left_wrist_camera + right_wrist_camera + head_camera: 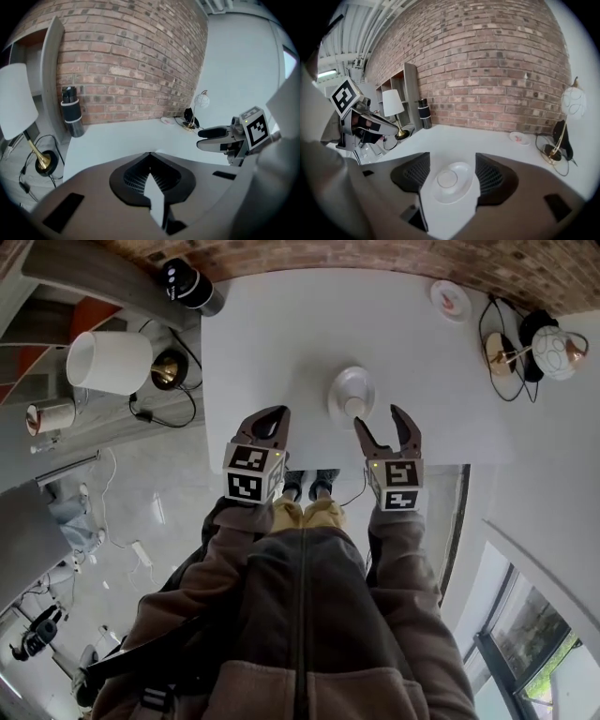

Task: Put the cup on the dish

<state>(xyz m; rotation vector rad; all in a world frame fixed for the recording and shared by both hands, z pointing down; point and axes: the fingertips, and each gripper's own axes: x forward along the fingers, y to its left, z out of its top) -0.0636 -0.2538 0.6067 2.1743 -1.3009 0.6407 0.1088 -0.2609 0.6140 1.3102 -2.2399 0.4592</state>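
Nearest, the person's jacket (300, 615) fills the low part of the head view, and both sleeves reach toward the near edge of the white desk (281, 334). At left, the left gripper (277, 413) hangs over that edge with its fingers (93, 201) together on nothing. It looks idle, since one cup needs only one hand.

Just right of it, near the desk's front, the dish (349, 385) lies flat. The cup (354, 407) stands upright on it, toward its near side, so the task reads as done.

Right again, the right gripper (378, 418) is above the desk with its fingers (497, 180) wide apart. Its own view frames cup and dish in the gap below, and the fingers touch neither. I judge this a release stance, held clear so the cup is not knocked. Far right, a small plate (450, 298) lies unused.
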